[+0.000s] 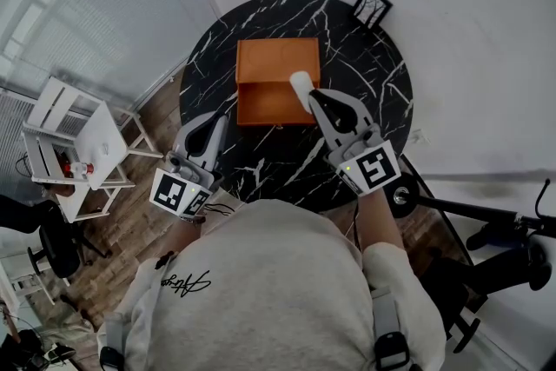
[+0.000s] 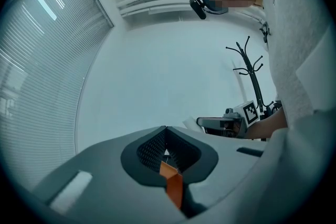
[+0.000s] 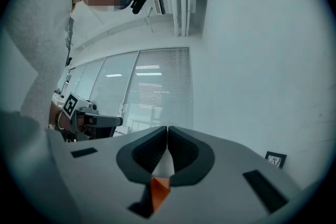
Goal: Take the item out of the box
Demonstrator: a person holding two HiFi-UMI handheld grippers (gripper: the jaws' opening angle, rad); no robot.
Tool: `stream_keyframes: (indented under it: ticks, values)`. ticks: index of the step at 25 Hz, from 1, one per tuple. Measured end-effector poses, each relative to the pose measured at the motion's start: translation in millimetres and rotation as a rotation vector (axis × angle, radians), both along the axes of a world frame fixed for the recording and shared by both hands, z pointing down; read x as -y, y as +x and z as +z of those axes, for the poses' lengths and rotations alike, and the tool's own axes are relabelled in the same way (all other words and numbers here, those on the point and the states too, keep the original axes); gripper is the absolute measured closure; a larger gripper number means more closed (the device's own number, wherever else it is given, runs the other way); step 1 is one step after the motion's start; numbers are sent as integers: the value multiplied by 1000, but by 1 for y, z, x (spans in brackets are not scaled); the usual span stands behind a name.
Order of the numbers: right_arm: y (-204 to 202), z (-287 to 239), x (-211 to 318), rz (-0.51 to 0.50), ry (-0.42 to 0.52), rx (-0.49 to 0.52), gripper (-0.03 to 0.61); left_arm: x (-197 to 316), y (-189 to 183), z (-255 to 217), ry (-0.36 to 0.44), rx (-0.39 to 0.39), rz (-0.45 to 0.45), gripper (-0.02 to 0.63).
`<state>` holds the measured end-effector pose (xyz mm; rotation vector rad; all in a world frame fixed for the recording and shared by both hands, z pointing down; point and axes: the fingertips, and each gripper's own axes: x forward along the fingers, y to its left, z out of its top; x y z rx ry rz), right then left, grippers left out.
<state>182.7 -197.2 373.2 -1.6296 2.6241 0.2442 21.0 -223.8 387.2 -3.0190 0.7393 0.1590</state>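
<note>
Jaws of the right gripper (image 3: 167,131) are closed, their tips meeting. A narrow wedge of the rounded white item (image 3: 164,165) sits pinched in the gap between the ribbed pads, with a sliver of the flat orange box (image 3: 159,189) showing below it. In the head view the right gripper (image 1: 314,97) reaches over the right half of the orange box (image 1: 269,61). The white item (image 1: 300,82) sticks out beyond its tips, over the seam between the box's upper and lower panels. Whether the item touches the box cannot be told.

Jaws of the left gripper (image 2: 166,131) are also pressed together and grip nothing; only a strip of orange (image 2: 172,183) shows through the gap behind the tips. The head view places the left gripper (image 1: 217,119) just beside the box's near left corner, low over the table.

Each gripper carries a square-marker cube, one on the right (image 1: 375,168) and one on the left (image 1: 181,191), close to the person's grey sweatshirt (image 1: 269,274).

The box lies near the middle of the round black marble-patterned table (image 1: 373,74). A small black-framed picture (image 1: 371,6) stands at the table's far edge, well apart from the box. A white shelf unit (image 1: 78,148) stands on the wooden floor to the left. A black stand (image 1: 486,211) lies to the right.
</note>
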Motion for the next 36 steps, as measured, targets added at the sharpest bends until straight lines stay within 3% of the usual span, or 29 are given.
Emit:
stream_keyframes:
  ticks: [36]
  values:
    - [-4, -7, -2, -1, 24, -2, 561, -3, -6, -5, 15, -1, -16, 611]
